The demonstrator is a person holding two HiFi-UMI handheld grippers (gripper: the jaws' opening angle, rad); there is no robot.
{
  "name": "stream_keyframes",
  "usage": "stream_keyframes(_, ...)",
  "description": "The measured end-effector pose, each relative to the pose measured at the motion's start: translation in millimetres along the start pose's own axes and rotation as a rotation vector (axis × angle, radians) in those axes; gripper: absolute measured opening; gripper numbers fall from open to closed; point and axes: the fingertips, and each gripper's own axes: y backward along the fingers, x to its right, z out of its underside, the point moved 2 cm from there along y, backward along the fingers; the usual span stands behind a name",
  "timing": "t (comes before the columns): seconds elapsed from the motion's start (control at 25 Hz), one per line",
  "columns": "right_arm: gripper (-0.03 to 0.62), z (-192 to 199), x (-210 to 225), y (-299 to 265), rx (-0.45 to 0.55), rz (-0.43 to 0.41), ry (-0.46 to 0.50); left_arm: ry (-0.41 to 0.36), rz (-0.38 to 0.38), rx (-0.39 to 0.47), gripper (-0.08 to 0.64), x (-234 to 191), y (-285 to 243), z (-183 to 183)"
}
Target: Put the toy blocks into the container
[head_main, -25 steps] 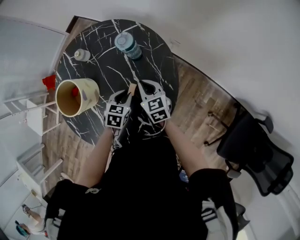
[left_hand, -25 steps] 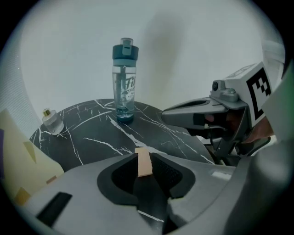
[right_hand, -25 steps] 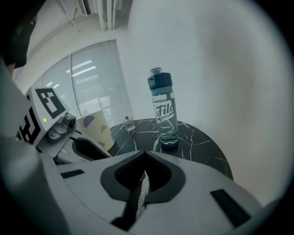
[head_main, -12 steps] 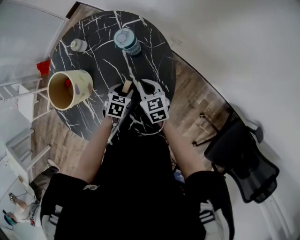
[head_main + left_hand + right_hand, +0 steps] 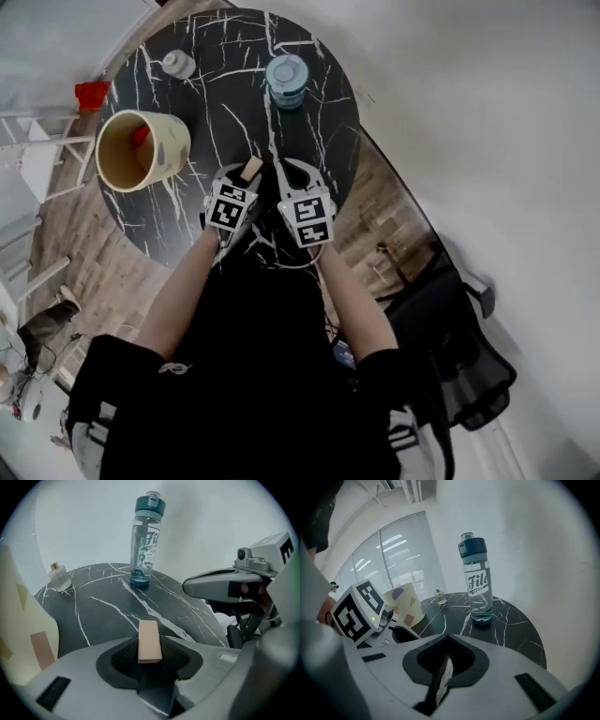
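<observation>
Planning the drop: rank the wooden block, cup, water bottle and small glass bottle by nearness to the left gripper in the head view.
1. Wooden block, between the left gripper's jaws, which have just been closing.
2. Cup, to its left.
3. Water bottle, ahead.
4. Small glass bottle, far left.

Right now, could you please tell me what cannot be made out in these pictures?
- Container inside: head view shows one red block; its wall hides the rest.
- Tan block lower end: left gripper view, hidden between the left gripper's pads, which have just been closing on it.
- Small bottle: head view, too small to read any label.
- Table near edge: head view, hidden by the person's arms.
</observation>
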Motion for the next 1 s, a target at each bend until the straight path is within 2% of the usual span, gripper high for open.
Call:
stream_keyframes(0.36, -0.003, -7.0, -56.6, -34.8, -0.038, -0.115, 0.074, 0.130, -0.069, 0.062, 0.146, -41.4, 38.9, 32.7)
stream_keyframes(0.68, -0.003, -11.3, -112.0, -54.9, -0.072, -0.215, 0.182, 0.246, -0.138, 0.134, 0.146, -72.0, 78.0, 69.5)
stream_keyframes(1.0, -0.003, -5.2, -166.8, -70.2, -0.112, -0.290, 0.255, 0.336, -0.199, 0.189, 0.146, -100.2, 111.6, 107.3)
